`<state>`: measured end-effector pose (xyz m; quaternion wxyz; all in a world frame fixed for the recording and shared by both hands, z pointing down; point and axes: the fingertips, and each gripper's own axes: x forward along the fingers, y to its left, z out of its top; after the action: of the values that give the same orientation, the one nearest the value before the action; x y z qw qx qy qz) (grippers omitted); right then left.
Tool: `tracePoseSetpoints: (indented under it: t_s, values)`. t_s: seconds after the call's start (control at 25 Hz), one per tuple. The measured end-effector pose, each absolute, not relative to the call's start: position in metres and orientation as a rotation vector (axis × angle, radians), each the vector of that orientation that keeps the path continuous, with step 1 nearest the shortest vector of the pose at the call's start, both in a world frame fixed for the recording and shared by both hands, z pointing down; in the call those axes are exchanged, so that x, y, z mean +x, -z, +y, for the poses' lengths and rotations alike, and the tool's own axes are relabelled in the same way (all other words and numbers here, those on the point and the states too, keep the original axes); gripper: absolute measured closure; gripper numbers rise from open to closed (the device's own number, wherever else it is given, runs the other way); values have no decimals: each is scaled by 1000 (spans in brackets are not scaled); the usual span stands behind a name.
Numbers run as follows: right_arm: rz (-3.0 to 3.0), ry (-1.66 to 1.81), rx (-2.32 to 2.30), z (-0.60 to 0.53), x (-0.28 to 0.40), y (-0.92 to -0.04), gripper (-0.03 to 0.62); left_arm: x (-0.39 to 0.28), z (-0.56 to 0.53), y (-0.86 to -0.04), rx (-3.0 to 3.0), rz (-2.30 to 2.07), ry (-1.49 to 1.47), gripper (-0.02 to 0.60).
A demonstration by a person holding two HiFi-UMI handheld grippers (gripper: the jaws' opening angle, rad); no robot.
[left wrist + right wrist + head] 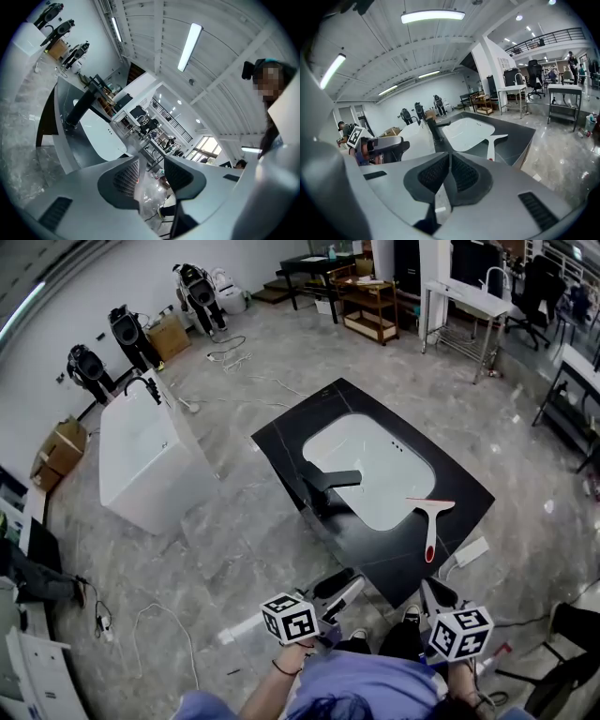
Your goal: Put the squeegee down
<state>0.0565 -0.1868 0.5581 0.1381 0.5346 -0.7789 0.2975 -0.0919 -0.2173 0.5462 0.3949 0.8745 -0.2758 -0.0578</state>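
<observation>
The squeegee [430, 521], white with a red tip on its handle, lies flat on the black countertop [469, 486], to the right of the white sink basin [370, 468]. Nothing holds it. In the right gripper view the squeegee [492, 142] rests just beyond the basin. Both grippers are drawn back off the counter's near edge, close to my body. My left gripper [342, 589] has its jaws apart with nothing between them [152, 176]. My right gripper [436, 594] is shut and empty [449, 171]. A black faucet [326, 484] stands at the basin's left.
A white freestanding tub [141, 460] stands on the marble floor to the left. Black devices on stands [131, 334] and cardboard boxes [58, 448] line the wall. Cables [155, 620] trail over the floor. A wooden cart [370, 301], a white table [464, 296] and chairs stand at the back.
</observation>
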Motion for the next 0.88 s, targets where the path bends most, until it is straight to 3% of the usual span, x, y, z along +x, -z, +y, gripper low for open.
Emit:
tracePoseSetpoints:
  t_s: [0.52,0.88]
  values:
    - [-2156,-839,1580,-130,20,-555,563,-142,-165,-559,2278,-709,23,413]
    - [-2166,-796,1529,-105,24,-550,563,-118,-139,-561,2298,-674,21,416]
